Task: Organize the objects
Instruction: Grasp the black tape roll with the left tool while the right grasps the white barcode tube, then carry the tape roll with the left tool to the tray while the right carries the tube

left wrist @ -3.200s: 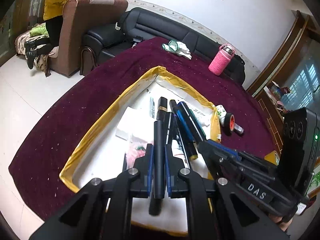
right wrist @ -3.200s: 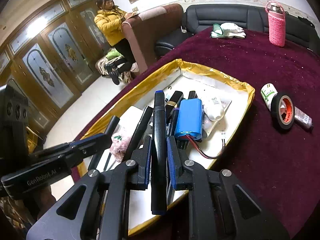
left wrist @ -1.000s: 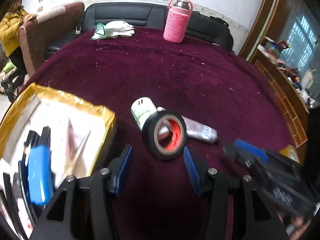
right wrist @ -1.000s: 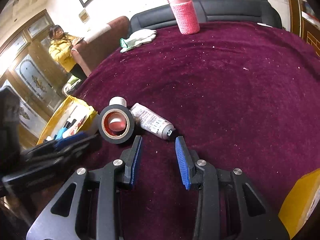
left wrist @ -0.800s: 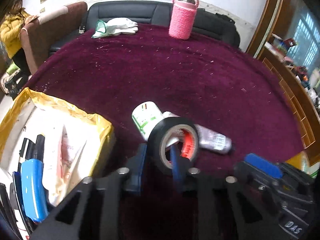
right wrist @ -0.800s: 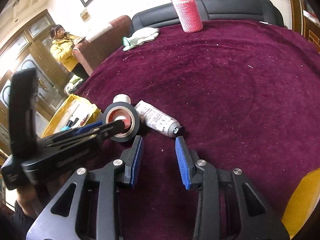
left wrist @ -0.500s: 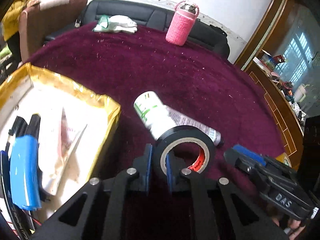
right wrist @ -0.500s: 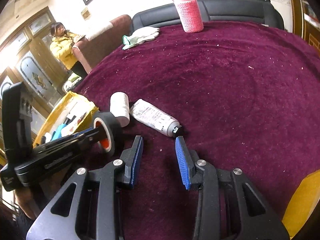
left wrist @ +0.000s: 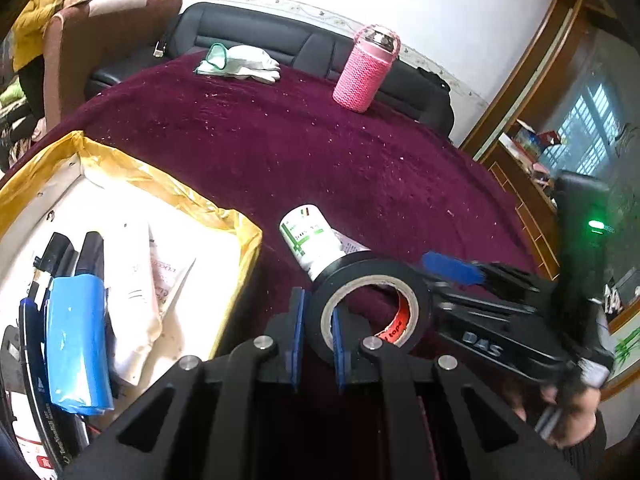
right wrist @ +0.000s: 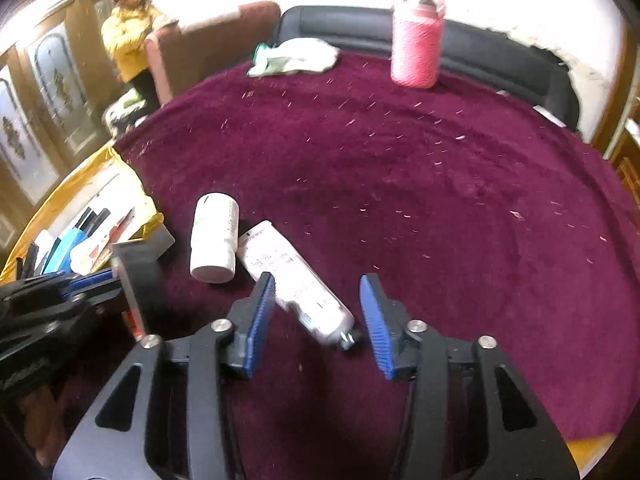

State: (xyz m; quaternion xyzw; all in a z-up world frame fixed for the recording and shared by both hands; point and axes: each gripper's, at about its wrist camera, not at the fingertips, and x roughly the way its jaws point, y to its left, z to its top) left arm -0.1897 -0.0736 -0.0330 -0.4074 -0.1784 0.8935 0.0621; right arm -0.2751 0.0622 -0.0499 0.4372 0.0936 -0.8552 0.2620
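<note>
The round surface (right wrist: 400, 184) carries a dark maroon velvet cloth with pale lint specks. All positions below refer to the shallow rectangular tray lined with yellow tape (left wrist: 240, 240), which sits at the left edge of the surface.

Inside the tray lie a blue-wrapped rectangular battery pack (left wrist: 76, 340), a white crumpled sachet (left wrist: 136, 272) beside it, and several black marker pens (left wrist: 90, 248).

Well beyond the tray, at the far rim of the surface, stand a pink knit-covered bottle (left wrist: 364, 76) and a pair of white cloth gloves (left wrist: 244, 65).

Just right of the tray lies a white cylindrical bottle with a green-printed label (left wrist: 308, 240). Touching that bottle on the side away from the tray lies a white tube with printed text and a dark nozzle (right wrist: 296, 284).

The left gripper (left wrist: 316, 332) is clenched on the wall of a black roll of electrical tape with a red inner label (left wrist: 372, 308), one finger inside the core and one outside, holding the roll above the cloth just right of the tray.

The right gripper (right wrist: 318, 320) is opening; its blue-padded fingers (right wrist: 260, 316) straddle the nozzle end of the white tube without pressing on it.
</note>
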